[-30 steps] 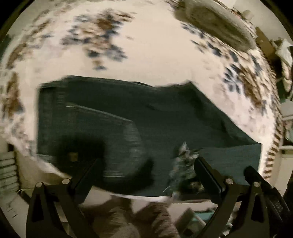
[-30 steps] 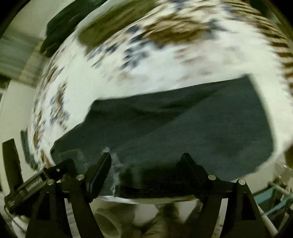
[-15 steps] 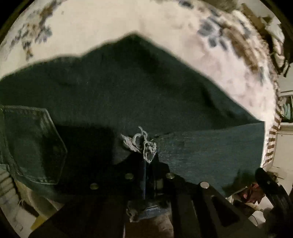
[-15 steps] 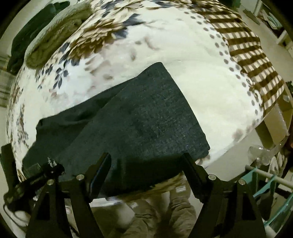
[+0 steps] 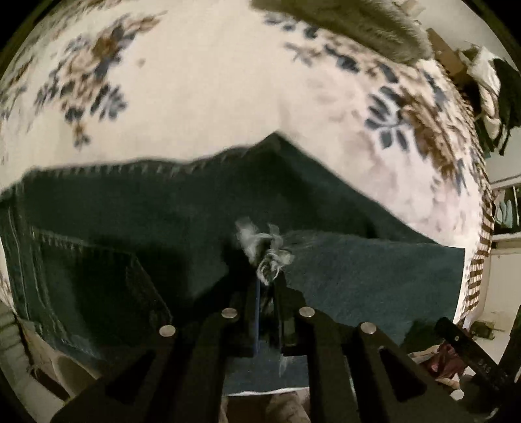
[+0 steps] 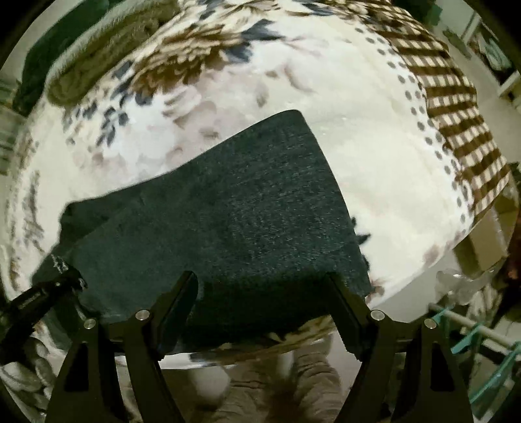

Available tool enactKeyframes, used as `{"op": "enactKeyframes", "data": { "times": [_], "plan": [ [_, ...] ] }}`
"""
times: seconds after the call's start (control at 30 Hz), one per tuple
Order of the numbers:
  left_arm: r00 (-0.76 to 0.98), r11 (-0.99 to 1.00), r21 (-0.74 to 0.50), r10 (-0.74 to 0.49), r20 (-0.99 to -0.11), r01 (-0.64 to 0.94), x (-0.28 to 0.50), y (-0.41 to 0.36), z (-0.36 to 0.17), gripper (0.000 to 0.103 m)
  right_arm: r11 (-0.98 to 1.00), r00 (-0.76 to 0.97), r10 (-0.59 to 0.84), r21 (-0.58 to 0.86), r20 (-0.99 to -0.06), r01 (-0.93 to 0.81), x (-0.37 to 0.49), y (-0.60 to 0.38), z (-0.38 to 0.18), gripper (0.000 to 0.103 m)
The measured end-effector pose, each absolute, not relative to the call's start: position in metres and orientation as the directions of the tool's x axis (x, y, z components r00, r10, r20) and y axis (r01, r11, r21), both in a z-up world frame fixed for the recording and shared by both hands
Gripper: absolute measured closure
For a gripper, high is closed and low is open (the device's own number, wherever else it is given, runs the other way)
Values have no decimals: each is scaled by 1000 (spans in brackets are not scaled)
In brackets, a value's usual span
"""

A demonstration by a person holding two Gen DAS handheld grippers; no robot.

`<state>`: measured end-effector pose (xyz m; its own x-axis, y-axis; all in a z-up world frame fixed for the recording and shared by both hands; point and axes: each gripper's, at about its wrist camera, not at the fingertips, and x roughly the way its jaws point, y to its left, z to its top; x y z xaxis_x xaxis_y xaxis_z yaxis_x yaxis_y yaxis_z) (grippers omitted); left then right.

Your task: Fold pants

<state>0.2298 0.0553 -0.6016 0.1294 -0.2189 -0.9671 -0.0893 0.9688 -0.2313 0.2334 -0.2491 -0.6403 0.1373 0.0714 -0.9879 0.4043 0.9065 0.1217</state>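
Dark denim pants [image 5: 182,227] lie folded on a flowered bedspread [image 5: 202,97]. A back pocket [image 5: 107,286] shows at the lower left. My left gripper [image 5: 265,286] is shut on the frayed hem [image 5: 263,247] of a pant leg, at the near edge of the pants. In the right wrist view the folded legs [image 6: 247,208] stretch away from the bed's near edge. My right gripper [image 6: 263,286] is open, with its fingers just above the near edge of the pants and nothing between them. The left gripper [image 6: 42,293] shows at the left there.
A rolled grey-brown blanket [image 5: 351,22] lies at the far side of the bed; it also shows in the right wrist view [image 6: 97,65]. A brown checked border [image 6: 456,107] runs along the bed's right side. Clutter and a rack [image 6: 472,328] stand on the floor at the right.
My left gripper went from open to shut on the frayed hem a second ago and still holds it. My right gripper has stayed open and drawn back a little from the pants.
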Motion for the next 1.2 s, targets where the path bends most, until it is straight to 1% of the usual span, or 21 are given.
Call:
{"op": "enactKeyframes", "data": {
  "times": [0.07, 0.13, 0.17, 0.23, 0.3, 0.4, 0.47, 0.57, 0.63, 0.67, 0.77, 0.87, 1.0, 1.07, 1.2],
  "plan": [
    [109, 974, -200, -188, -976, -108, 227, 56, -603, 73, 921, 106, 30, 68, -994, 383, 238, -240, -644, 7],
    [107, 977, -183, -172, -979, -110, 221, 57, -601, 67, 933, 86, -18, 15, -996, 361, 242, -231, -646, 4],
    [109, 981, -162, -151, -983, -106, 217, 57, -599, 60, 937, 81, -33, -3, -996, 349, 243, -226, -647, 4],
    [98, 989, -133, -126, -987, -68, 211, 56, -594, 53, 944, 78, -58, -29, -995, 329, 246, -216, -646, 4],
    [105, 992, -116, -110, -988, -45, 203, 53, -585, 53, 948, 83, -61, -32, -995, 316, 247, -207, -643, 0],
    [134, 996, -90, -87, -987, -17, 191, 50, -568, 52, 955, 96, -72, -41, -993, 292, 244, -194, -630, 0],
    [149, 996, -90, -88, -985, -7, 184, 51, -555, 45, 961, 101, -74, -43, -992, 273, 242, -186, -622, 0],
    [175, 993, -110, -103, -979, -31, 173, 62, -534, 40, 968, 109, -82, -53, -991, 246, 237, -176, -605, 0],
    [190, 986, -144, -126, -974, -81, 168, 80, -524, 37, 970, 112, -77, -49, -991, 237, 232, -170, -594, 0],
    [205, 978, -174, -147, -968, -119, 167, 91, -519, 33, 971, 113, -75, -46, -991, 235, 232, -168, -590, 0],
    [284, 916, -298, -221, -933, -267, 164, 125, -520, 28, 973, 109, -58, -32, -992, 229, 231, -159, -581, 0],
    [363, 797, -413, -262, -894, -442, 145, 186, -538, 26, 976, 103, -44, -21, -994, 216, 235, -147, -578, 0],
    [453, 563, -514, -259, -853, -647, 109, 260, -581, 26, 984, 91, -24, -7, -996, 180, 244, -125, -586, 0],
    [480, 456, -538, -248, -842, -708, 94, 287, -604, 26, 984, 80, -6, 9, -997, 181, 251, -115, -595, 0],
    [521, 329, -575, -243, -818, -749, 85, 316, -637, 27, 977, 61, 24, 37, -998, 212, 263, -101, -610, 0]
  ]
}}
